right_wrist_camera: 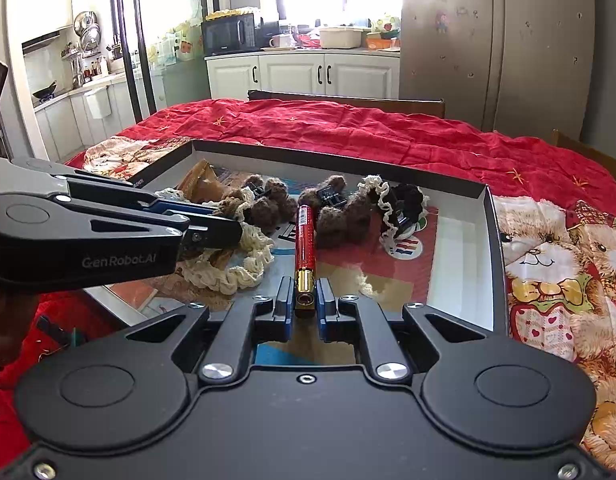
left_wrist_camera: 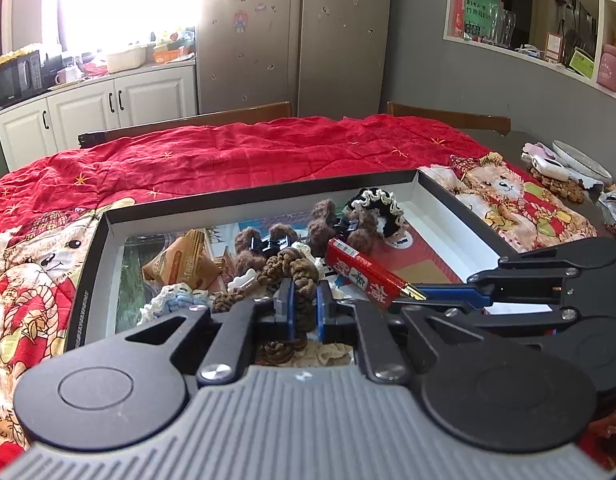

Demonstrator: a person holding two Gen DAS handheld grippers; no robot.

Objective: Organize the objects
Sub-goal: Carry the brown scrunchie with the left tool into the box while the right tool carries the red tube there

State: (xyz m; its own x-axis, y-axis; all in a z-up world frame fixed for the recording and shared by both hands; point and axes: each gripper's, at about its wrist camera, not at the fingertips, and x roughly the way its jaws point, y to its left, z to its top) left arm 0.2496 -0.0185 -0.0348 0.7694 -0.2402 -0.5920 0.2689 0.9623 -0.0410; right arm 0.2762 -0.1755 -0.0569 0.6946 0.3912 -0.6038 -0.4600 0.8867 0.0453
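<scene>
Left gripper (left_wrist_camera: 304, 304): jaws closed on a brown scrunchie (left_wrist_camera: 294, 268) over the tray (left_wrist_camera: 244, 196). Right gripper (right_wrist_camera: 306, 304): jaws closed on the gold end of a red tube (right_wrist_camera: 305, 236), whose far end points into the tray among furry hair clips (right_wrist_camera: 339, 208). Tray sits on red blanket (right_wrist_camera: 387, 128).

"GenRobot.AI" is printed in pale letters on the side of the black left claw (right_wrist_camera: 224, 222). The red cylindrical tube with a gold end (right_wrist_camera: 306, 242) carries white Chinese characters, too distorted to read.
</scene>
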